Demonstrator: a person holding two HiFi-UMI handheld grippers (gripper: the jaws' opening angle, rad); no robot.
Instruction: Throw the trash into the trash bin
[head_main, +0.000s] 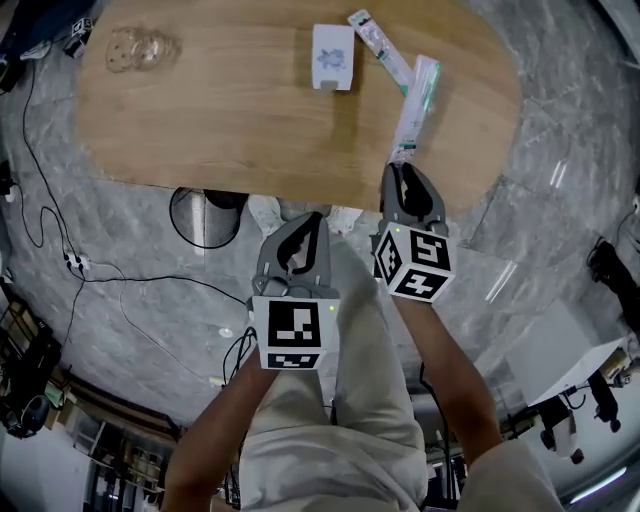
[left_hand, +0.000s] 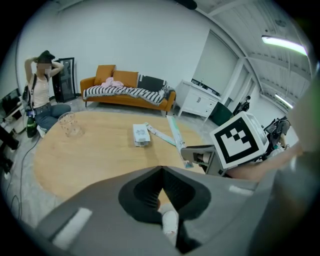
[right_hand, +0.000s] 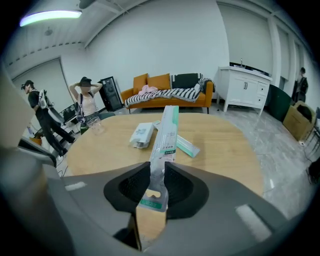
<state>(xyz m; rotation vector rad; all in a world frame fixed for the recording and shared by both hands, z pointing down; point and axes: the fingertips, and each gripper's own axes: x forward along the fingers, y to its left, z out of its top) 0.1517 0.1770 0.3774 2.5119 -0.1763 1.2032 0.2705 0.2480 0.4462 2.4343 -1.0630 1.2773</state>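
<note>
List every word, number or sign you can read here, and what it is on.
No text reads clearly.
Long packet in the right gripper: green label print, too blurred.
White box: print too small.
Marker cube: black-and-white squares, no words.

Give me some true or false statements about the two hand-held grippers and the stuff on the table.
1. The right hand-held gripper is shut on a long clear packet. True.
2. The left hand-held gripper holds the white box. False: its jaws are together on nothing; the box lies on the table.
3. A clear cup is on the table. True.
4. The left hand-held gripper is over the table. False: it is short of the table's near edge.
</note>
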